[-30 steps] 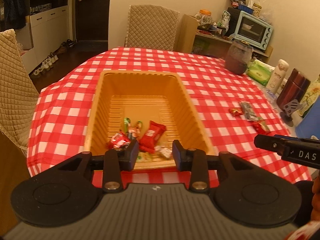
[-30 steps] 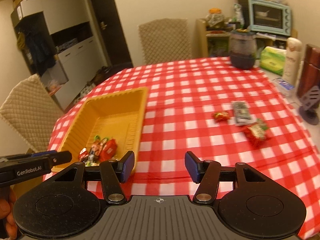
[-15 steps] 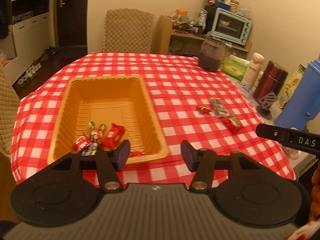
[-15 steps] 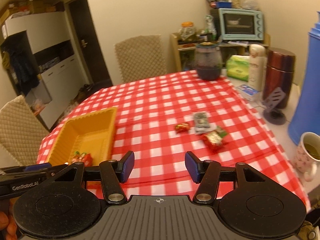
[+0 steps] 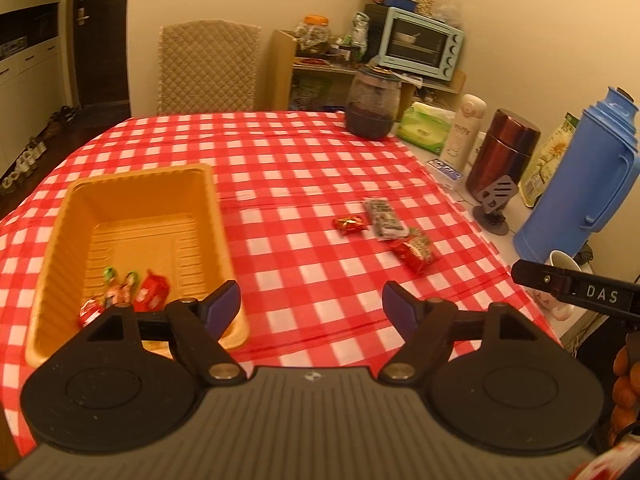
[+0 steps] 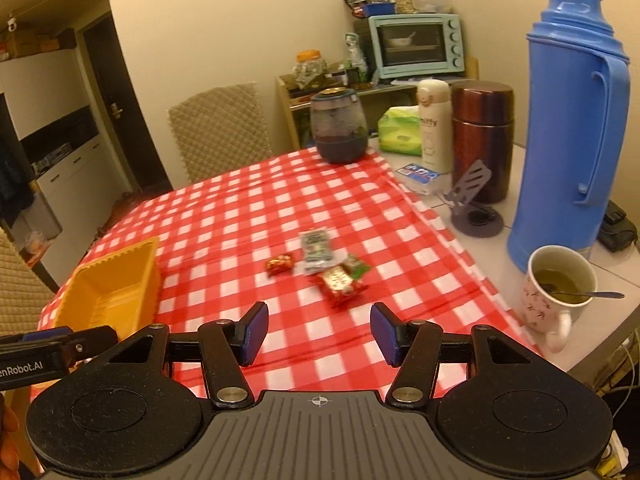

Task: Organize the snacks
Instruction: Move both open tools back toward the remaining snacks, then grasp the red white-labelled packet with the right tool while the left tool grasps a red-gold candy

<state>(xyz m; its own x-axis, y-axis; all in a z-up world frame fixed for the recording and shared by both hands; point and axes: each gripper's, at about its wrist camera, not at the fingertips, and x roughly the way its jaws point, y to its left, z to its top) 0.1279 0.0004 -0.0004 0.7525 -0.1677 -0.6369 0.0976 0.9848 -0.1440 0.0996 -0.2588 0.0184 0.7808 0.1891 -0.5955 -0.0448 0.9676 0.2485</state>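
An orange tray sits on the left of the red checked tablecloth and holds several wrapped snacks at its near end. It also shows in the right wrist view. Three snacks lie loose on the cloth to the right: a small red candy, a grey-green packet and a red packet. My left gripper is open and empty, above the table's near edge beside the tray. My right gripper is open and empty, just short of the red packet.
On the table's right side stand a blue thermos, a mug of tea with a spoon, a dark red canister, a phone stand, a white bottle, tissues and a dark jar. A quilted chair stands behind.
Both grippers have swung right, from the tray towards the loose snacks. The left jaws have opened wider. The thermos and mug have come into the right wrist view.
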